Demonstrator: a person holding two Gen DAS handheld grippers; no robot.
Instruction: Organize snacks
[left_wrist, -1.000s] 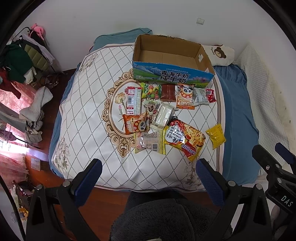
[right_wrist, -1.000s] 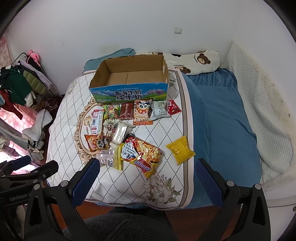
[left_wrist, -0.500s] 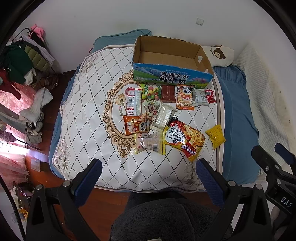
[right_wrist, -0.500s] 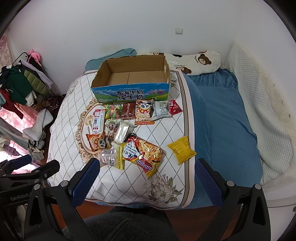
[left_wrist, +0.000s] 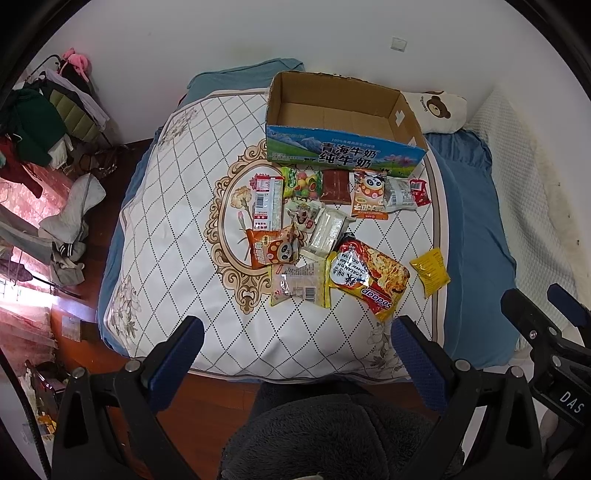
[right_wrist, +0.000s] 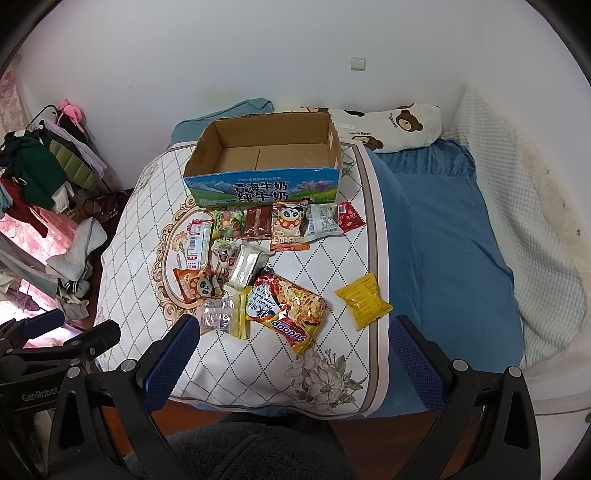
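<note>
An empty open cardboard box (left_wrist: 343, 114) (right_wrist: 266, 155) with a blue printed front stands at the far end of a quilted white bed cover (left_wrist: 177, 229) (right_wrist: 332, 266). Several snack packets lie in front of it: a red noodle pack (left_wrist: 369, 280) (right_wrist: 286, 308), a yellow packet (left_wrist: 430, 271) (right_wrist: 364, 301), an orange panda packet (left_wrist: 271, 251) (right_wrist: 197, 286), a panda bag (left_wrist: 367, 194) (right_wrist: 288, 227). My left gripper (left_wrist: 295, 358) and right gripper (right_wrist: 291, 354) are both open and empty, held back over the bed's near edge.
A bear-print pillow (right_wrist: 391, 125) and blue sheet (right_wrist: 443, 240) lie to the right. A clothes rack (left_wrist: 40, 122) and heaped clothes (left_wrist: 70, 229) stand on the wooden floor at left. A dark fuzzy garment (left_wrist: 332, 439) fills the bottom of both views.
Both views shift slightly; the bed and snacks sit a little lower and nearer. Nothing has been grasped.
</note>
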